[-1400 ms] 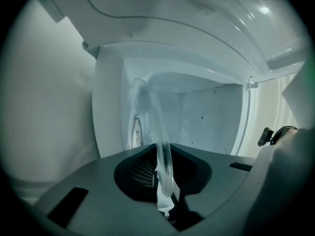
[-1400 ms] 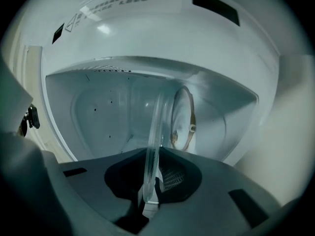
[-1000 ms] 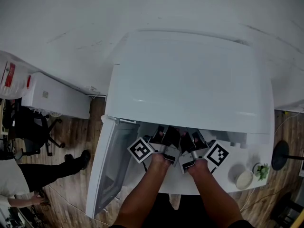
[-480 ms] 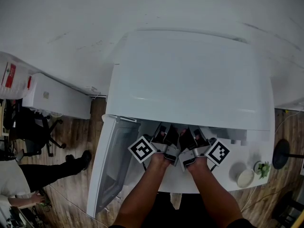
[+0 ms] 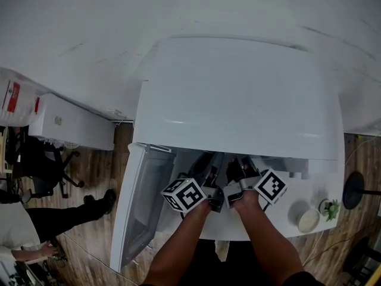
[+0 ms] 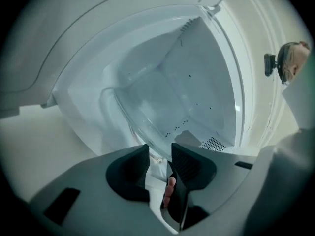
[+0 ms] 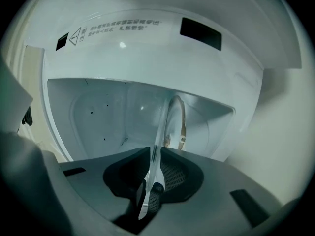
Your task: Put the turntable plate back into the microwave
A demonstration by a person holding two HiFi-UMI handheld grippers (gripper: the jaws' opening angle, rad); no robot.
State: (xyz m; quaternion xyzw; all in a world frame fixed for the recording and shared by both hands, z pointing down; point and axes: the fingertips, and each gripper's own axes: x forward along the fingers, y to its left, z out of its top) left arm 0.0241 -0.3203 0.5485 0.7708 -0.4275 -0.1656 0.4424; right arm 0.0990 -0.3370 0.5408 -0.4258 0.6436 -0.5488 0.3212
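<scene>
We judge the task well along but not finished. The microwave [image 5: 238,100] stands on the counter [image 5: 286,228] with its door [image 5: 140,207] swung open to the left, and both of our tools reach into its mouth. The turntable plate [image 6: 157,107] is already inside the cavity, with its near rim at the opening, where we have hold of it.

The right hand-held gripper [image 7: 155,176] has the near rim of the plate clamped between its jaws, which are closing on the glass; from there we see the plate edge-on, as a thin line running away into the cavity. The left hand-held gripper [image 6: 160,163] is letting go: its jaws are opening and stand fairly wide, with the rim passing between them but neither pad pressing on it.

What is left, as we read it, is to settle the plate level on its seat on the cavity floor, release the right grip and draw both tools out. Whether the plate already rests on the floor or hangs tilted above it we cannot tell.

The plate is clear glass, round and shallow, with a raised rim. It is thin at the edge and see-through, so the pale cavity walls and their small dark specks show through it.
</scene>
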